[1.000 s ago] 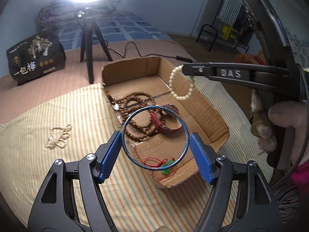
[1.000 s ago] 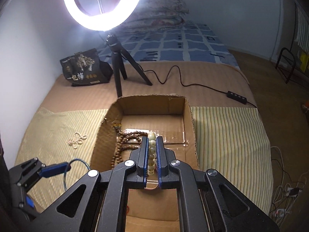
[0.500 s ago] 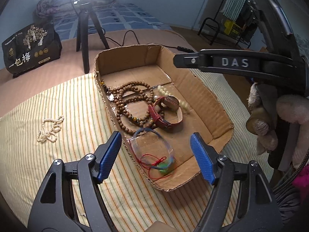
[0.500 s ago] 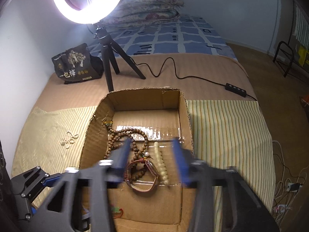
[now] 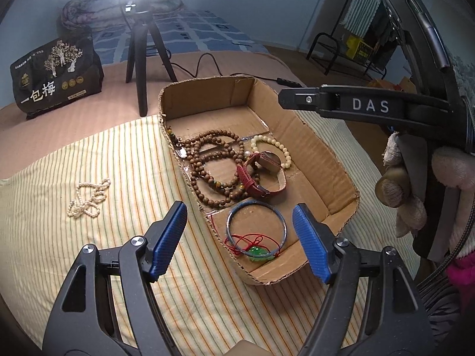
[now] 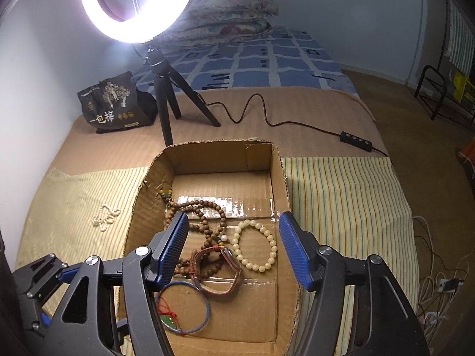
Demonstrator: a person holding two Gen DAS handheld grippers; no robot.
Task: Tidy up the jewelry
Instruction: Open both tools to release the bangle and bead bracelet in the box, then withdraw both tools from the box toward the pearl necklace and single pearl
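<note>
A cardboard box (image 5: 332, 160) (image 6: 282, 175) on a striped cloth holds brown wooden beads (image 5: 207, 160) (image 6: 204, 210), a cream bead bracelet (image 5: 282, 148) (image 6: 268, 252), a red-strapped watch (image 5: 255, 184) (image 6: 225, 270), a blue bangle (image 5: 256, 225) (image 6: 204, 320) and a green pendant on red cord (image 5: 256, 250) (image 6: 167, 320). A small pearl strand (image 5: 87, 198) (image 6: 105, 218) lies on the cloth left of the box. My left gripper (image 5: 240, 240) is open and empty above the box's near end. My right gripper (image 6: 233, 249) is open and empty above the box.
A ring light on a black tripod (image 5: 142, 53) (image 6: 166, 89) stands behind the box, its cable (image 6: 267, 118) trailing right. A black printed bag (image 5: 56, 80) (image 6: 115, 103) sits at the back left. A metal rack (image 5: 350, 47) stands on the floor at the right.
Both grippers opened. The blue bangle dropped from my left gripper into the box's near end. The cream bead bracelet dropped from my right gripper into the box beside the watch.
</note>
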